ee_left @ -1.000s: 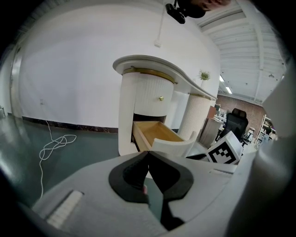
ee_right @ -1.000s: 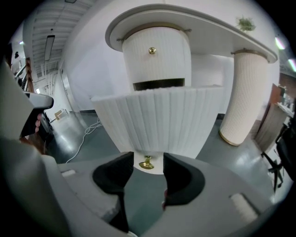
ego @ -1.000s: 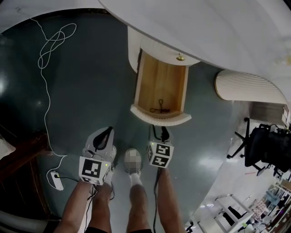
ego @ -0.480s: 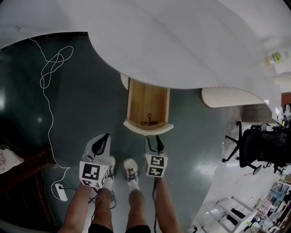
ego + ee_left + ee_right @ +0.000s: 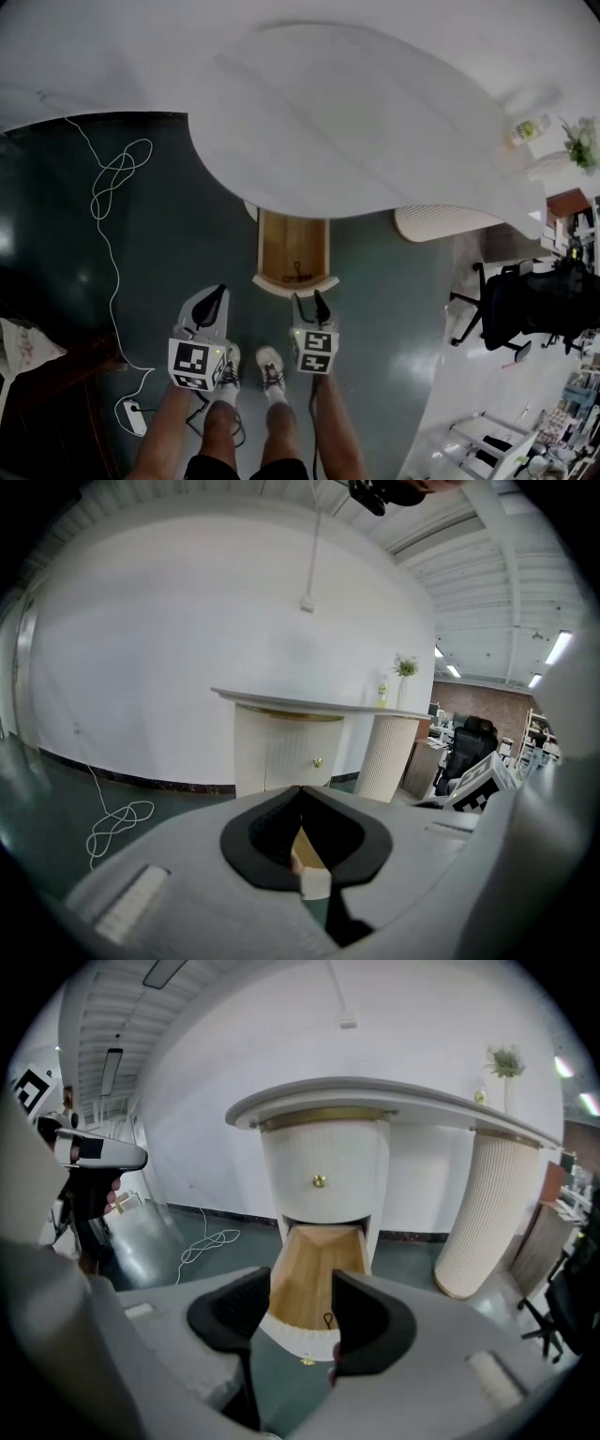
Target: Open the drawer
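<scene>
White cable (image 5: 112,183) at frame left, looped on floor, clear of feet. Left gripper (image 5: 218,292) lower left of centre: jaws together, nothing between; probably idle, one tool is enough. Wooden drawer (image 5: 293,255) at centre, pulled far out from under white tabletop (image 5: 375,112); opening looks done. Right gripper (image 5: 307,302) just below drawer front, not touching: jaws apart, empty, aimed toward brass knob (image 5: 307,1360).

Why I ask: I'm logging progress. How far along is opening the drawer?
Done: the drawer stands pulled out from the cabinet, its wooden inside exposed. In hand: nothing; the right gripper is open, clear of the drawer; the left gripper is shut and empty. Left: nothing apparent.
</scene>
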`<state>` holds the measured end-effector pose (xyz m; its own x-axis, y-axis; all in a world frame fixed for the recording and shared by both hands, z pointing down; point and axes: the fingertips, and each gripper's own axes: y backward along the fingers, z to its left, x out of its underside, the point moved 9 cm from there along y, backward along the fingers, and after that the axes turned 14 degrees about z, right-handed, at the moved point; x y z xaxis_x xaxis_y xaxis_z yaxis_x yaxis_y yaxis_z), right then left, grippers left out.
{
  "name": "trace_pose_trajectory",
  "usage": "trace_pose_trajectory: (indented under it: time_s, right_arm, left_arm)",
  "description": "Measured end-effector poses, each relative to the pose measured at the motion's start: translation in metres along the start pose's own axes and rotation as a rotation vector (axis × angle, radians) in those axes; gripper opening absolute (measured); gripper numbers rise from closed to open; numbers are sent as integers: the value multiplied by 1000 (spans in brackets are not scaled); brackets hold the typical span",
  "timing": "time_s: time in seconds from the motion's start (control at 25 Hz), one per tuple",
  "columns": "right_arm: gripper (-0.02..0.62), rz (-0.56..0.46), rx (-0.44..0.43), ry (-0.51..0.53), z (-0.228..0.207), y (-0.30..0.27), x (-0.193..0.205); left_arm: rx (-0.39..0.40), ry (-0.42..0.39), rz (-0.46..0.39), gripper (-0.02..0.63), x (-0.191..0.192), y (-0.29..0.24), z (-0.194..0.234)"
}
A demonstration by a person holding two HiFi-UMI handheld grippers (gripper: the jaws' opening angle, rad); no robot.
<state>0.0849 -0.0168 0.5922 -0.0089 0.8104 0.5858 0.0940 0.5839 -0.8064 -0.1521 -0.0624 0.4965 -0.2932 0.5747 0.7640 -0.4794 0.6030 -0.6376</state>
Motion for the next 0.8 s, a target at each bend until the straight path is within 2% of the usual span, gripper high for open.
trace_pose_trajectory:
  time_s: [0.8]
  right_arm:
    - [207, -240, 38, 57, 10, 178, -159]
  left_arm:
    - [25, -111, -148, 9, -164, 101, -17]
